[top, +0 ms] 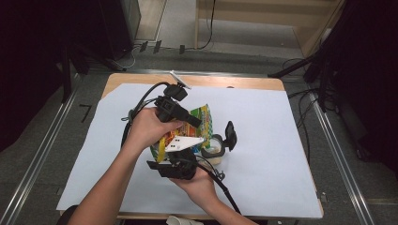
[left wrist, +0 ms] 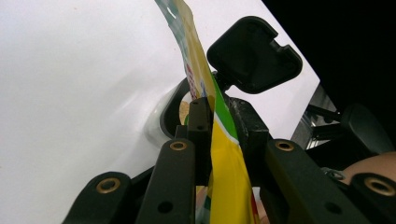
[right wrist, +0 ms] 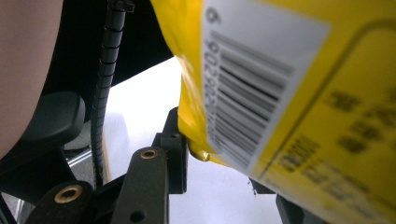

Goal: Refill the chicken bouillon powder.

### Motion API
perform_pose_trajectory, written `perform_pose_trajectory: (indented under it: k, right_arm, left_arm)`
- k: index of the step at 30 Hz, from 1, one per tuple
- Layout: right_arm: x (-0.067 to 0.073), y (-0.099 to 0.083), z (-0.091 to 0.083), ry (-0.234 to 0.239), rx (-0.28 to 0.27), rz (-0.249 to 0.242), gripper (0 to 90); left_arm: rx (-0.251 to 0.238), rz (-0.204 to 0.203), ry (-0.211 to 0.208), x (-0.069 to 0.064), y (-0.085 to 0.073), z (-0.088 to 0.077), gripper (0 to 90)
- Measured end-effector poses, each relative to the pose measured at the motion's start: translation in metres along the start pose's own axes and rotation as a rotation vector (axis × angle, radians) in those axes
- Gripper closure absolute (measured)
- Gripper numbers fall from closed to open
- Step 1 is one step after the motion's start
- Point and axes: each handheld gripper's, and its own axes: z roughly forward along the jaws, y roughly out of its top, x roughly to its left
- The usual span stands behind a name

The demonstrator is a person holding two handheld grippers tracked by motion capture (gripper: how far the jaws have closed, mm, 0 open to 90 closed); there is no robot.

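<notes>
Over the middle of the desk [top: 291,122], covered by a white sheet [top: 263,154]: a yellow-and-green snack bag [top: 202,118], lifted off the surface and held between both grippers. Left gripper [top: 190,121] reaching in from the left in the high view, fingers [left wrist: 200,122] pinching a thin edge of the bag, seen edge-on as a yellow and green strip running up between the two black pads in the left gripper view. Right gripper [top: 174,165] below and nearer the person, grey three-cornered plate on top, fingers [right wrist: 173,154] closed on the bag's lower yellow corner, just beside the white barcode label [right wrist: 252,88]; far finger mostly hidden behind the bag. Just right of the bag, standing on the sheet: a small clear jar [top: 213,151] with a black hinged lid [top: 230,133] flipped up and open, pale contents visible inside from the left gripper view. Bag hanging above and just beside the jar's mouth; touching or not, impossible to tell. Black cables trailing from both grippers across the sheet.
</notes>
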Motion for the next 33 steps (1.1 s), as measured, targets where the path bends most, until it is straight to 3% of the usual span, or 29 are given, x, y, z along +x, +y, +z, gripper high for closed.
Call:
perform_pose_trajectory:
  k: [6,19,33]
  right_arm:
    - [-0.001,0.000,0.002,-0.001,-0.002,-0.009,66.4]
    - [0.003,-0.004,0.000,0.014,-0.027,0.009,67.4]
    - [0.004,-0.006,0.001,0.011,-0.021,-0.002,67.5]
  left_arm:
    - [-0.011,-0.002,-0.006,0.002,-0.002,-0.001,79.3]
    - [-0.015,0.036,0.017,-0.011,-0.006,-0.002,78.2]
    - [-0.029,0.030,0.006,-0.010,-0.010,-0.002,78.1]
